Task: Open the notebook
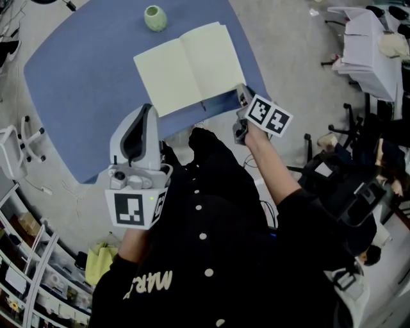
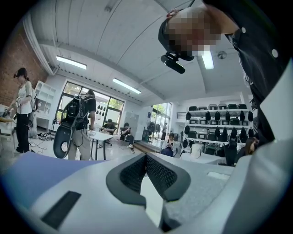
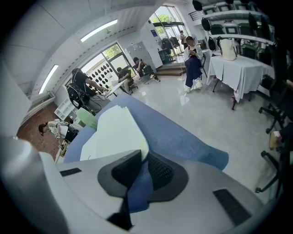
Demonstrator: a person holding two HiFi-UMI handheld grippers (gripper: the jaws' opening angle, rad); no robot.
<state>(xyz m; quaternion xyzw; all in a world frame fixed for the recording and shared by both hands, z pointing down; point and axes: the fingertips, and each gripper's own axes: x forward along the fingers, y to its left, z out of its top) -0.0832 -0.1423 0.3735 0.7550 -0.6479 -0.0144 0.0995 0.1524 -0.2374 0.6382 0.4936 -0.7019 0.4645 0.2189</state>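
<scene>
The notebook (image 1: pixel 186 67) lies open on the blue table (image 1: pixel 83 83), showing two blank pale yellow pages. My right gripper (image 1: pixel 241 97) points down at the notebook's near right corner. In the right gripper view the jaws of my right gripper (image 3: pixel 141 155) stand a narrow gap apart, with only blue tabletop (image 3: pixel 183 137) between them and the notebook's page corner (image 3: pixel 116 132) just beyond the tips. My left gripper (image 1: pixel 146 110) is held off the table's near edge, away from the notebook. In the left gripper view its tips (image 2: pixel 146 157) meet, holding nothing.
A small green vase (image 1: pixel 155 18) stands on the table beyond the notebook. A white-draped table (image 1: pixel 368 45) and chairs are to the right, and shelving (image 1: pixel 25 269) is at the lower left. Several people stand or sit farther off in the room.
</scene>
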